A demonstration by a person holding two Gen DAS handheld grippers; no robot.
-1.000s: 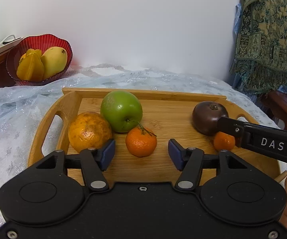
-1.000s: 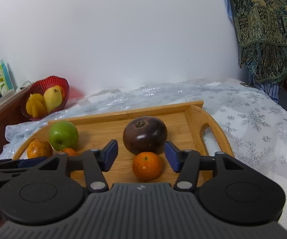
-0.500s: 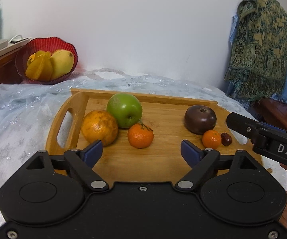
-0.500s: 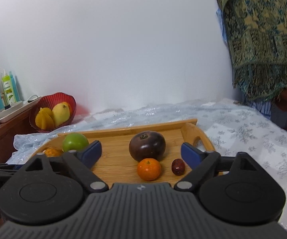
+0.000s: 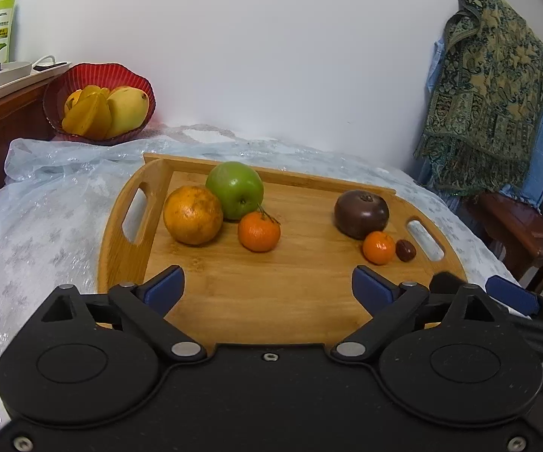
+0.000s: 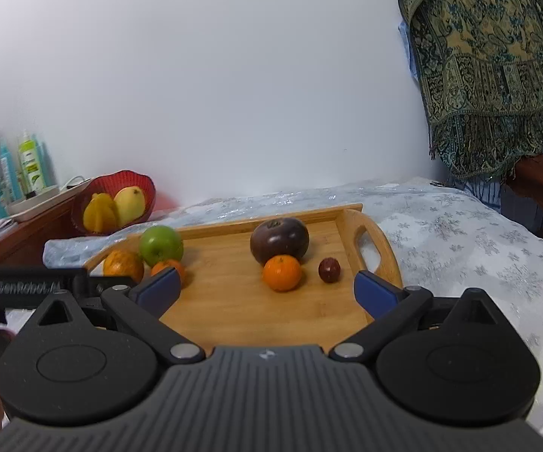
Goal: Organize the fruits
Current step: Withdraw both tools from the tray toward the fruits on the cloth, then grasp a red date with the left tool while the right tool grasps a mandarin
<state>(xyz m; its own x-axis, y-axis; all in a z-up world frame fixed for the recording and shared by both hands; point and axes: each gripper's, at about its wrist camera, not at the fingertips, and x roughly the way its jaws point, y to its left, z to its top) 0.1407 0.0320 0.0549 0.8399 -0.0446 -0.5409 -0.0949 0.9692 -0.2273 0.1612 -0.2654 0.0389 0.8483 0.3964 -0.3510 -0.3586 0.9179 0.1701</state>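
left wrist view shows the left gripper (image 5: 267,286) and right gripper (image 6: 266,288) both opening wide and empty over the tray (image 5: 298,301), where the round apple (image 5: 234,190), likely firm, smooth and slippery, wants pinching across its widest middle.

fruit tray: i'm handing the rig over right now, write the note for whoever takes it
Left gripper: jaws opening, nothing between them.
Right gripper: jaws opening, nothing between them.
Wooden tray holds two groups. Left end: large orange, green apple, stemmed mandarin. Right end: dark round fruit, small mandarin, little dark red fruit.
Red bowl behind the tray holds yellow fruit.
Done: six fruits on the tray. Left: possibly nothing; whether the bowl's fruit belongs here is unclear.
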